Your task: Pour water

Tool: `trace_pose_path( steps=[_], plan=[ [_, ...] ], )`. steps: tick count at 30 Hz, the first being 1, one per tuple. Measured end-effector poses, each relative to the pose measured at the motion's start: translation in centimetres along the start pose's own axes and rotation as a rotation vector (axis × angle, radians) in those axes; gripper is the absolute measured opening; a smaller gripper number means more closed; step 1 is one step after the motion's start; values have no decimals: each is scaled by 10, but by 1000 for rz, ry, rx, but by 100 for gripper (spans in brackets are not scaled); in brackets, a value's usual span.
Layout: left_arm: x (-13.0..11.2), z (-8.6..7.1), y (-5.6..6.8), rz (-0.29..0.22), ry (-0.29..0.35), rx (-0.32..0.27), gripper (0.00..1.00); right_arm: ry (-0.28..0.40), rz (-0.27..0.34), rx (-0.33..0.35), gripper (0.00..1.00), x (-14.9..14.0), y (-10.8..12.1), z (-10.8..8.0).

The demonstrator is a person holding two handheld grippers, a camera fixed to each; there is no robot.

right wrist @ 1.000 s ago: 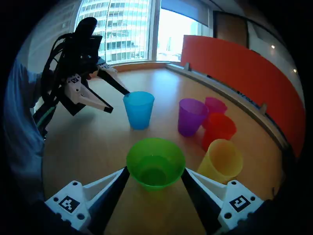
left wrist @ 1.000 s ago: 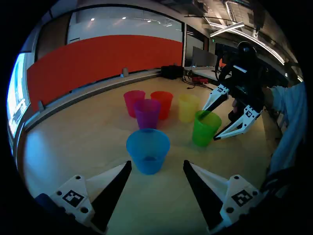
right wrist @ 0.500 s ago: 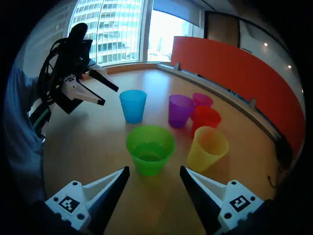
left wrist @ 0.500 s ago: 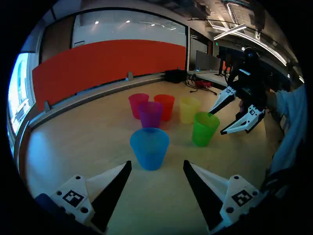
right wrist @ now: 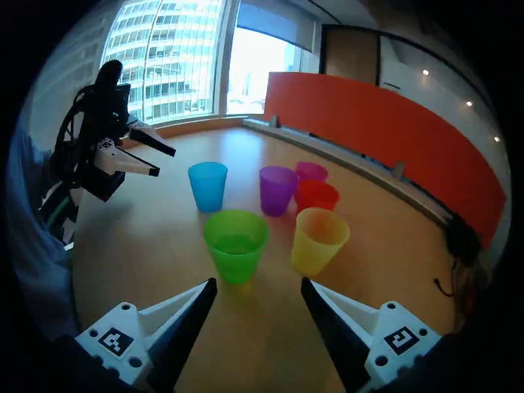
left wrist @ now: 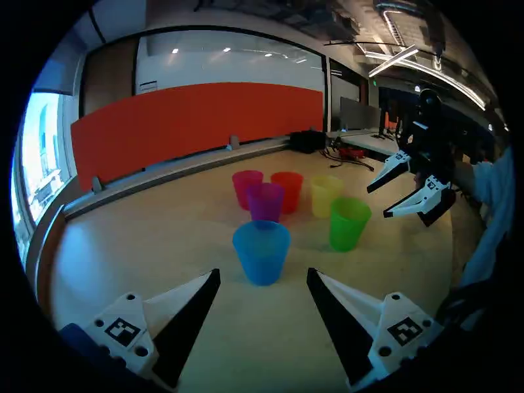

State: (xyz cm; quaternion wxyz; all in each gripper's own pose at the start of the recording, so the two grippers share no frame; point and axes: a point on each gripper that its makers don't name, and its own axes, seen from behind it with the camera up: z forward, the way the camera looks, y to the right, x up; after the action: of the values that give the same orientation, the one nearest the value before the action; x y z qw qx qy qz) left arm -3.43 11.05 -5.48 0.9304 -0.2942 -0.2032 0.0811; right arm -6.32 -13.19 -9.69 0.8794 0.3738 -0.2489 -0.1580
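Gaping wide and empty, the left claw (left wrist: pixel 262 272) faced the blue plastic cup (left wrist: pixel 261 252) and the right claw (right wrist: pixel 257 281) the green plastic cup (right wrist: pixel 236 252), so pouring apparently had not begun.

The left gripper (left wrist: pixel 262 272) and right gripper (right wrist: pixel 259 281) each carry 2 white wedge-shaped fingers (left wrist: pixel 190 314) with black inner faces, round screw holes (left wrist: pixel 130 297) and a square black-and-white marker tag (left wrist: pixel 123 331). Their black housings (right wrist: pixel 108 98) trail looped black cables (right wrist: pixel 69 124). A pale blue sleeve (left wrist: pixel 496 187) covers the arm.

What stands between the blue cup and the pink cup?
The purple cup stands between the blue cup and the pink cup; the right gripper view shows this.
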Motion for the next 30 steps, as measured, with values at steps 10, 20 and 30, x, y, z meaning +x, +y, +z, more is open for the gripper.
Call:
trace_pose_path(
  steps=[10, 20, 30],
  plan=[
    [13, -18, -20, -31, 84, 125, 99, 77, 59, -114, 100, 14, 24, -15],
    [33, -37, -37, -87, 195, 235, 98, 183, 119, -267, 100, 30, 55, -30],
    [48, -50, -48, -64, 265, 338, 98, 312, 179, -408, 100, 54, 82, -47]
  ],
)
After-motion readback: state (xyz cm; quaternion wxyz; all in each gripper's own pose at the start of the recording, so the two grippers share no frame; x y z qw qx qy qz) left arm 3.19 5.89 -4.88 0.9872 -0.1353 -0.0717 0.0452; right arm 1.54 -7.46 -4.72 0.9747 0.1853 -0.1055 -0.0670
